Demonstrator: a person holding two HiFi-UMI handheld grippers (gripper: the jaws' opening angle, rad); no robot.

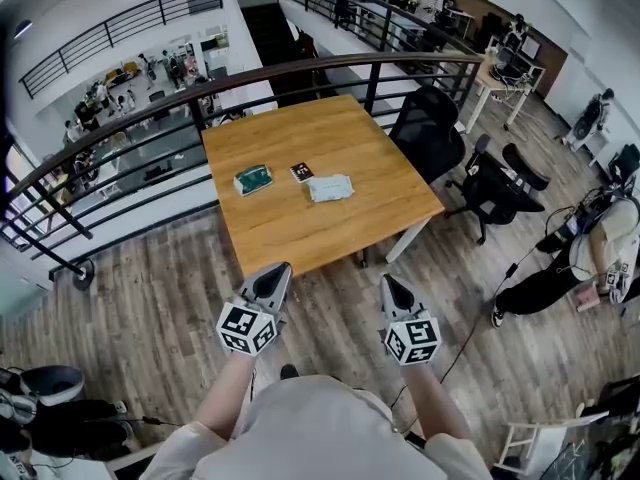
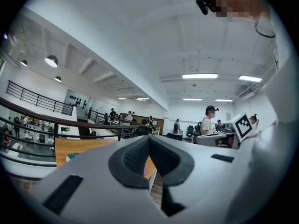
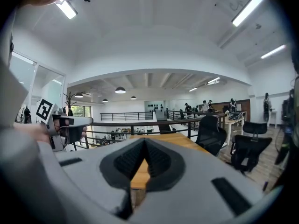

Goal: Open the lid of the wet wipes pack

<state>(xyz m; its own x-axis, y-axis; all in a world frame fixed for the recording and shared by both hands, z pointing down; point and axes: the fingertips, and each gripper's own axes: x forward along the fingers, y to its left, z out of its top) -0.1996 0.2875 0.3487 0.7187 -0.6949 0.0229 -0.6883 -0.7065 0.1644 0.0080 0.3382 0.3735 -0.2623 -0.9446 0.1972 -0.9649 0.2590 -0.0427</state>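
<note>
On the wooden table (image 1: 300, 233) lies a pale, soft wet wipes pack (image 1: 330, 187), flat and right of centre. A green pack (image 1: 253, 179) sits to its left, with a small dark card (image 1: 301, 172) between them. Both grippers hang in the air short of the table's near edge, well apart from the packs. My left gripper (image 1: 281, 268) (image 2: 149, 140) is shut with nothing between its pads. My right gripper (image 1: 388, 280) (image 3: 144, 142) is also shut and empty. In the gripper views the packs are hidden, apart from a green sliver (image 2: 70, 157) at the left.
A dark railing (image 1: 300, 73) runs behind the table, with a drop to a lower floor beyond it. Black office chairs (image 1: 430, 128) stand at the table's right side. People stand further off to the right (image 2: 208, 120). Wood flooring lies between me and the table.
</note>
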